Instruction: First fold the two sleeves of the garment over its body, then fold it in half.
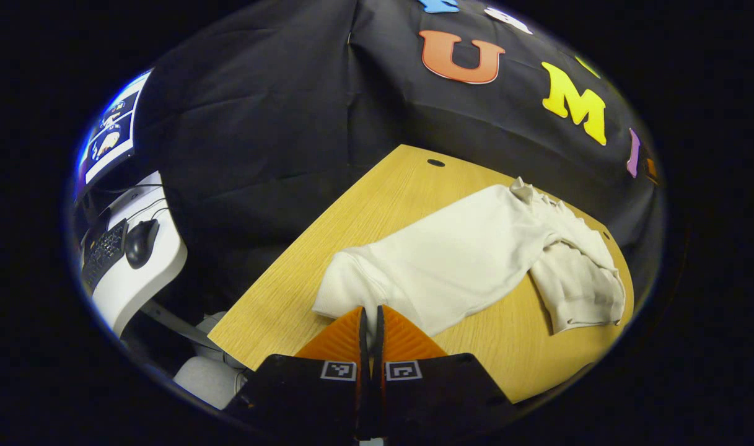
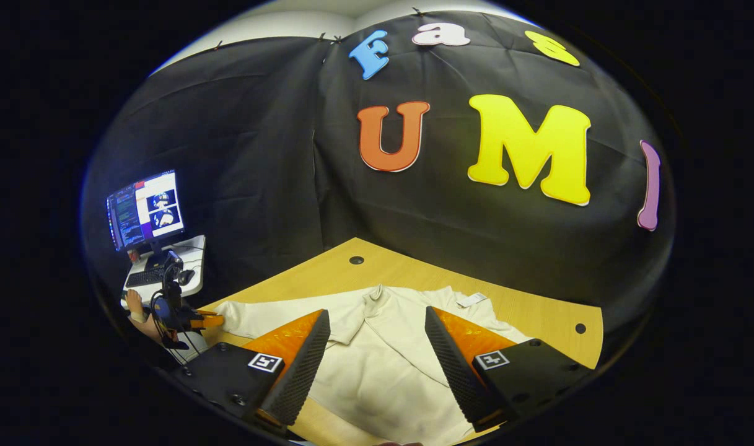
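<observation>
Status: one cream garment (image 1: 469,254) on the wooden table (image 1: 290,291), lying across it toward the far right corner. In the left gripper view the left gripper (image 1: 370,322) has its jaws together, pinched on the near-left sleeve end (image 1: 342,282); a sliver of cloth sits between the fingers, so it looks clamped on the cuff. The other sleeve (image 1: 578,279) lies bunched at the far right, bent back beside the body, not laid flat over it.

In the right gripper view the right gripper (image 2: 377,353) hangs above the garment's middle, jaws wide apart, holding nothing. The left gripper shows there too, far left at the table edge, on the stretched-out sleeve end, with a hand behind it.

Progress, my read: early. Neither sleeve is folded over the body; the first sleeve fold looks about to start. Left: both sleeves, then the half fold.

Count: one garment, two sleeves, two grippers, one table. Off to the left, a side desk with one monitor (image 2: 146,209), one keyboard (image 1: 104,251), one mouse (image 1: 141,241).
</observation>
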